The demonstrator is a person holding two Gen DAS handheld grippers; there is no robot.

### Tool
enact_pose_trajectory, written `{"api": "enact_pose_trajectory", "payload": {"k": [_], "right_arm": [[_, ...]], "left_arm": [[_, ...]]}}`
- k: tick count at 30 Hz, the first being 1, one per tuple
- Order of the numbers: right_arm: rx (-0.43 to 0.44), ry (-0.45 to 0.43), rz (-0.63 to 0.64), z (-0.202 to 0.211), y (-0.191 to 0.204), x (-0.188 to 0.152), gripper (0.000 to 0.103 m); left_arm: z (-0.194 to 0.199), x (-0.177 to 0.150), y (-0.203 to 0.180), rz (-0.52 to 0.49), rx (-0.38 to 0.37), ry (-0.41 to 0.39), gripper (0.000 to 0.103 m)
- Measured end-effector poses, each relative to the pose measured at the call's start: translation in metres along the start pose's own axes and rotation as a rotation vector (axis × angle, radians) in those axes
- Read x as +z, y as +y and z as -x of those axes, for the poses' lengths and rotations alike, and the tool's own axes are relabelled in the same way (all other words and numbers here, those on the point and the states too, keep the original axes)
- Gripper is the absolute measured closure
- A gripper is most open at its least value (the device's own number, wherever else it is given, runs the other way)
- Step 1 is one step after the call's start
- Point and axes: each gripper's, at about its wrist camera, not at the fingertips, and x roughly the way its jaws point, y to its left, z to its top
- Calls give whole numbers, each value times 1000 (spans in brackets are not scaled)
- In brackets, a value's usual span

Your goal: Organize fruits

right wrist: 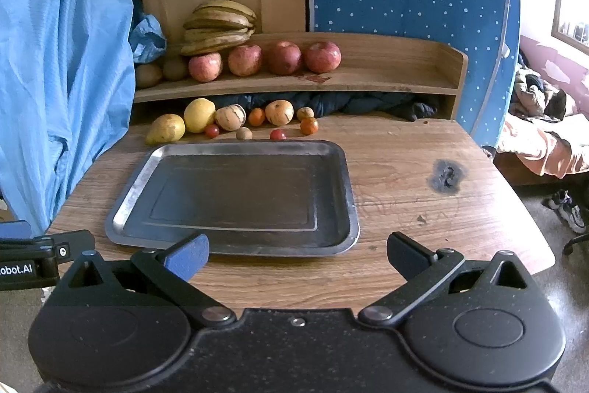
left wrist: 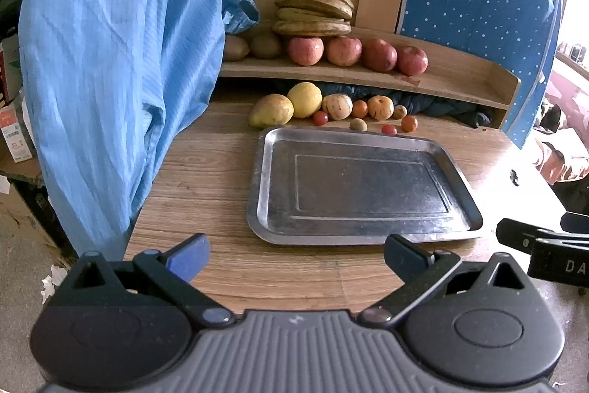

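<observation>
An empty metal tray (left wrist: 362,234) (right wrist: 342,172) lies on the wooden table. Behind it sit loose fruits: a pear (left wrist: 271,110) (right wrist: 166,129), a yellow fruit (left wrist: 304,99) (right wrist: 199,115), a striped melon (left wrist: 337,106) (right wrist: 230,117), and several small tomatoes and oranges (left wrist: 409,123) (right wrist: 309,125). On the shelf above are red apples (left wrist: 305,51) (right wrist: 205,66) and bananas (left wrist: 313,10) (right wrist: 219,24). My left gripper (left wrist: 296,255) and right gripper (right wrist: 296,255) are both open and empty, near the table's front edge.
A blue garment (left wrist: 117,61) (right wrist: 55,61) hangs over the table's left side. A wooden shelf (left wrist: 460,87) (right wrist: 405,76) stands at the back, with dark cloth under it. A burn mark (right wrist: 447,177) is right of the tray. The right gripper shows at the left wrist view's right edge (left wrist: 545,249).
</observation>
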Motion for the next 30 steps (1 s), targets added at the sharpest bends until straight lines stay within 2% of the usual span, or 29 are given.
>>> {"api": "enact_pose_trajectory", "payload": {"k": [20,30], "right_arm": [[14,30,2,-16,-11,5,0],[96,21,71,-37,-21,30,0]], "left_arm": [[-16,9,-10,15,36,42,0],[-39,28,-26,59,93,61,0]]}}
